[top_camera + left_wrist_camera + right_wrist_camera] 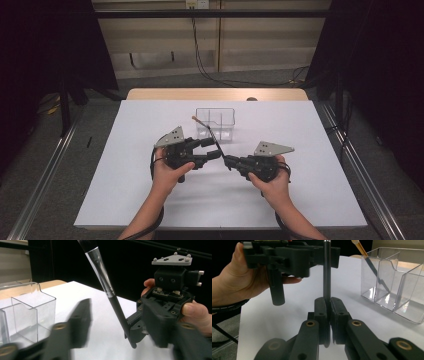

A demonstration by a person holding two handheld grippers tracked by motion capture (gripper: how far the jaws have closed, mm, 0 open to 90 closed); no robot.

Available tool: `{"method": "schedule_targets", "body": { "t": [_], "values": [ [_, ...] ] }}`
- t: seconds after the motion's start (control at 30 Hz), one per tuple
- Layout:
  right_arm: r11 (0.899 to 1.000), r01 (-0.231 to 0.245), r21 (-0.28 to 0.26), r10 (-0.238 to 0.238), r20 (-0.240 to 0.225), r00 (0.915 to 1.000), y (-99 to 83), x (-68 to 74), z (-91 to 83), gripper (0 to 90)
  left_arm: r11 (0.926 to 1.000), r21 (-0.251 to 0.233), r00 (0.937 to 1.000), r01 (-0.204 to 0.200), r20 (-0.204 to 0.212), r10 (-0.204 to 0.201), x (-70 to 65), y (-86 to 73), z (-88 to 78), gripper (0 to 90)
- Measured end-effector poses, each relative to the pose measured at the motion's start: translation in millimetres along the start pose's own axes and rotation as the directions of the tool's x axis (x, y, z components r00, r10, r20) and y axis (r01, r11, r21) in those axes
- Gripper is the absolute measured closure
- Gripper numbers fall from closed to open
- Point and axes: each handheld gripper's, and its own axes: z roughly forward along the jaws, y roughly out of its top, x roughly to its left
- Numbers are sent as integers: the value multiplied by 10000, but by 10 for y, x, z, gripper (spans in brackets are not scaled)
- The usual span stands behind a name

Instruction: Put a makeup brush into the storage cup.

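Holding the makeup brush (110,293) by the lower end of its black handle, the right gripper (328,305) has its jaws clamped tight on it, so the silver ferrule and dark bristles stand up and away from the grip. The left gripper (212,148) sits just beside it above the white table (125,165), its jaws half-wide on either side of the shaft; I cannot tell whether the pads (335,253) are touching the handle yet. It looks like a hand-over between the two claws.

The risk, as I see it, lies in the timing. If the right claw lets go before the left one has truly pinched the thin round handle, the brush could slip through and drop onto the table. If both clamp hard while the hands are slightly out of line, the handle may twist or get levered sideways, and the long free end would swing.

The clear plastic organiser (216,123) stands near, just beyond the grippers, with another brush (368,258) with a tan tip already leaning in one compartment. A swinging bristle end, or a careless move of the left hand (167,172), could knock that light box or tip the leaning brush out.
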Motion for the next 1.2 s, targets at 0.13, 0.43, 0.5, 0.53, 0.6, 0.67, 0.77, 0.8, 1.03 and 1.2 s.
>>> {"method": "schedule_targets", "body": {
  "t": [0.13, 0.43, 0.5, 0.53, 0.6, 0.67, 0.77, 0.8, 1.03, 1.2],
  "values": [
    [10000, 34, 9, -34, -4, 10000, -5, 14, 10, 849, 9997, 58, 9996, 249, 137, -250, 0, -6, 3, 540],
    [9999, 140, -37, -140, 45, 9999, -8, 36, 16, 849, 9967, -175, 9959, 791, 460, -782, 15, -57, 22, 778],
    [9999, 147, -33, -147, 21, 9999, -13, 42, 24, 849, 9964, -223, 9954, 815, 531, -802, 6, -54, 28, 798],
    [9999, 166, -8, -166, -14, 9999, -14, 44, 30, 849, 9965, -201, 9951, 810, 587, -797, 0, -52, 32, 811],
    [9999, 166, 36, -166, -7, 9999, -22, 55, 44, 848, 9962, -107, 9942, 870, 648, -861, -17, -48, 44, 828],
    [9999, 155, 52, -155, -44, 9999, -32, 56, 56, 848, 9970, -105, 9947, 773, 691, -764, -34, -49, 55, 837],
    [10000, 54, 70, -54, -108, 9999, -36, 59, 66, 848, 9978, -118, 9957, 649, 664, -640, -48, -51, 58, 838],
    [10000, 10, 67, -9, -153, 9999, -36, 57, 65, 847, 9975, -141, 9954, 698, 663, -687, -46, -50, 53, 839],
    [9998, -199, -18, 199, -278, 9994, -46, 53, 76, 845, 9985, -92, 9970, 544, 565, -538, -61, -44, 51, 840],
    [9988, -486, -56, 484, -285, 9984, -56, 31, 75, 752, 9988, -159, 9978, 452, 489, -444, -56, -37, 39, 839]
  ]
}}
